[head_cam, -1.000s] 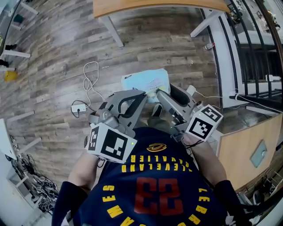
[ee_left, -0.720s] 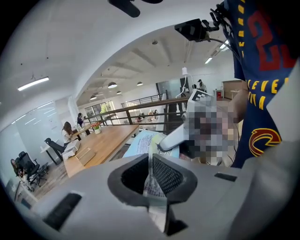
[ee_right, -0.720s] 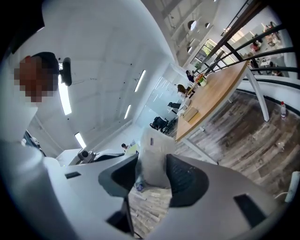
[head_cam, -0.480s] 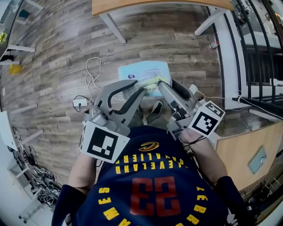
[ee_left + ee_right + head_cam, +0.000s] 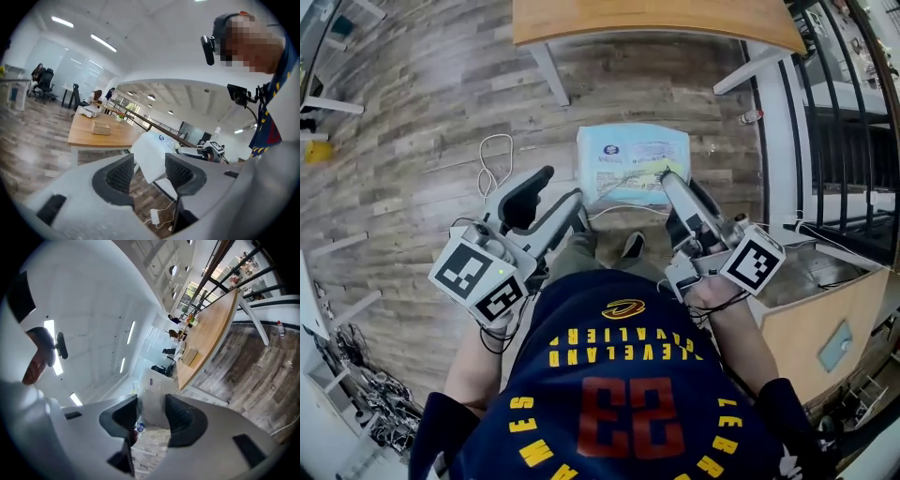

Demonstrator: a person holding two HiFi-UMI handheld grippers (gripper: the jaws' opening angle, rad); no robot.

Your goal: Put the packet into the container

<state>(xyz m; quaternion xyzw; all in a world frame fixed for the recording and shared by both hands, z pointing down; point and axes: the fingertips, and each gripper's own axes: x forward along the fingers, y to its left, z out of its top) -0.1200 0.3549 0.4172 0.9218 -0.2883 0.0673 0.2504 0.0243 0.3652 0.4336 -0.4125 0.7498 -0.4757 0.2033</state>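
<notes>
- My left gripper [image 5: 561, 187] is nearest, out to the left. Its jaws stand wide apart and have just been opening. Nothing is pressed between them; through the gap I only see the packet further off.
- My right gripper [image 5: 680, 187] is on the right. Its jaws have just been closing in and now clamp the packet's [image 5: 633, 159] near right corner, the pale wrapper filling the gap between the pads.
- The packet, light blue and white with print on it, hangs in the air just beyond both grippers, above the wooden floor [image 5: 412, 112].
- A white cable [image 5: 492, 155] lies looped on the floor to the left.
- Furthest away is a wooden table [image 5: 656, 17] with white legs, and a small box [image 5: 101, 127] sits on it.
</notes>
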